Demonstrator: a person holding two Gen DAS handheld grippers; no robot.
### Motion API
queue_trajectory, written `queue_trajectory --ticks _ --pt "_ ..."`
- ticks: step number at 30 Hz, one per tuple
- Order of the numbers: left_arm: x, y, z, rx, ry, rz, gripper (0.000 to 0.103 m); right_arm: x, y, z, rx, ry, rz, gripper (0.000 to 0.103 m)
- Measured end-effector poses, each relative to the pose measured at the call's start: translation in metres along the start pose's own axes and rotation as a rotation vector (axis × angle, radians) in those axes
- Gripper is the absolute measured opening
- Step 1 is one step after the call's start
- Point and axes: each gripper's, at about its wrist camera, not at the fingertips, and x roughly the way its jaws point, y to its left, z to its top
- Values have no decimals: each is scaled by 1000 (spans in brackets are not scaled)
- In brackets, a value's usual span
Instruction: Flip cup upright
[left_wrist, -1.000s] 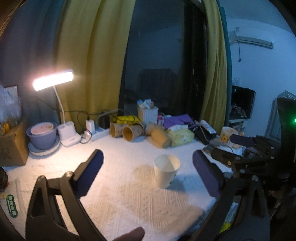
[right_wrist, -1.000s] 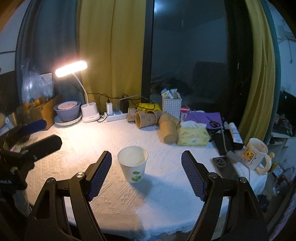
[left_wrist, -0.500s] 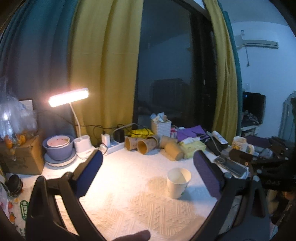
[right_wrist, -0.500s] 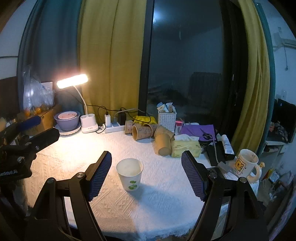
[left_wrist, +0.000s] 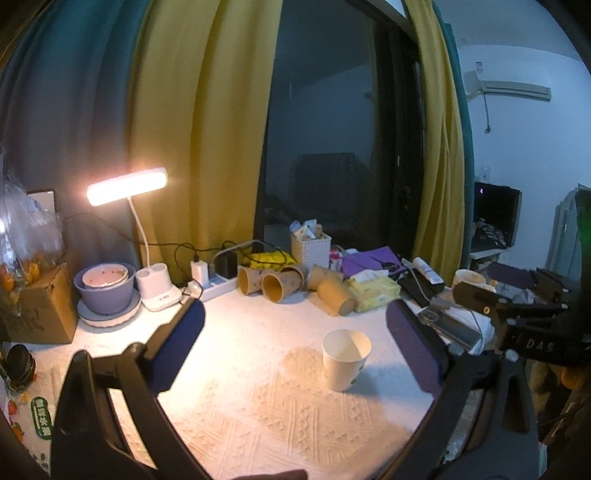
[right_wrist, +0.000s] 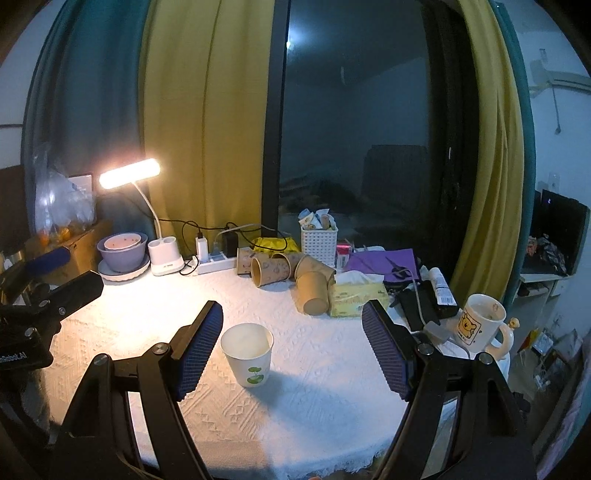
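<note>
A white paper cup with a green leaf print stands upright, mouth up, on the white textured tablecloth; it also shows in the right wrist view. My left gripper is open and empty, held back from the cup, which sits between its fingers toward the right one. My right gripper is open and empty, with the cup just right of its left finger. Neither gripper touches the cup.
Several brown paper cups lie on their sides at the back, next to a yellow tissue pack. A lit desk lamp, purple bowls, a power strip, a white basket and a bear mug stand around.
Both grippers have pulled back and risen, so the cup looks smaller and farther away. The cup has stayed upright in place.
</note>
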Motion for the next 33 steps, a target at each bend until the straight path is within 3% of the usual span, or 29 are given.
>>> queue_trajectory --ticks 33 --pt "9 -6 -7 -6 41 -19 99 7 0 -4 3 22 4 81"
